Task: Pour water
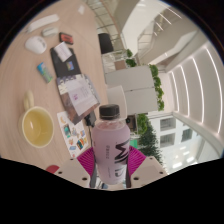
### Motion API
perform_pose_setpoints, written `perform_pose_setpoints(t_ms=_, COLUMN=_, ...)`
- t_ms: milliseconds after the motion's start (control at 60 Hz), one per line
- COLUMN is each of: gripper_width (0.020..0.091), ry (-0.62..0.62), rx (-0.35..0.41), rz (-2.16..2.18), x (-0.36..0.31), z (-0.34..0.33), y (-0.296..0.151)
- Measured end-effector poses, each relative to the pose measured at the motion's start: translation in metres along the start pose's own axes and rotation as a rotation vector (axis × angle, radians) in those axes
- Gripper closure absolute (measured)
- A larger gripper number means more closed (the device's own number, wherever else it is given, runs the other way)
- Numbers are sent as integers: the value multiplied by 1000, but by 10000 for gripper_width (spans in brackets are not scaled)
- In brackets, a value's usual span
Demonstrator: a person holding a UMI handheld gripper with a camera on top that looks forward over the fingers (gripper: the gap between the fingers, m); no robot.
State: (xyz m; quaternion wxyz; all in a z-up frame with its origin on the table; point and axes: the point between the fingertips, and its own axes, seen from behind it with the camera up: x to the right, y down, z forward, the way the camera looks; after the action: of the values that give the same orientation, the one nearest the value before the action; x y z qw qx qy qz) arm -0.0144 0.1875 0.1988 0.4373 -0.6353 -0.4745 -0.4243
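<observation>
The gripper (pixel 110 163) is clamped on the capped bottle (pixel 110 143), held above the table (pixel 40 80) with the yellow cup (pixel 37 125) to its left; tilting too far from the cup risks spilling water onto nearby papers (pixel 76 97).

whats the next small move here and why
Probably carry the bottle over toward the yellow cup before tilting. The hand-held gripper appears shut on the bottle, which is upright with its cap on, and the cup sits off to the side on the table.
</observation>
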Motion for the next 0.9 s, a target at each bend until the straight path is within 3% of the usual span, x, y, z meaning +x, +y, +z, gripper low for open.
perform_pose_setpoints(t_ms=83, gripper_width=699, ry=-47, rx=29, rz=438, x=35, z=3, y=11)
perform_pose_setpoints(t_ms=133, gripper_width=691, ry=-35, rx=75, rz=725, x=16, z=-8, y=26)
perform_pose_setpoints(t_ms=267, gripper_width=619, ry=-292, rx=192, rz=1233, x=-24, z=1, y=44)
perform_pose_setpoints(t_ms=317, gripper_width=612, ry=-352, rx=182, rz=1301, x=-48, z=3, y=61)
perform_pose_setpoints(t_ms=400, gripper_width=603, ry=-343, rx=189, rz=1291, x=-83, z=15, y=89)
perform_pose_setpoints(t_ms=533, gripper_width=595, ry=-365, rx=201, rz=1302, x=-116, z=15, y=97)
perform_pose_setpoints(t_ms=600, gripper_width=581, ry=-385, rx=161, rz=1285, x=-141, z=15, y=106)
perform_pose_setpoints(t_ms=633, gripper_width=587, ry=-359, rx=199, rz=1302, x=-135, z=16, y=108)
perform_pose_setpoints(t_ms=800, gripper_width=585, ry=-377, rx=202, rz=1332, x=-136, z=14, y=109)
perform_pose_setpoints(t_ms=900, gripper_width=525, ry=-417, rx=148, rz=1324, x=-141, z=11, y=111)
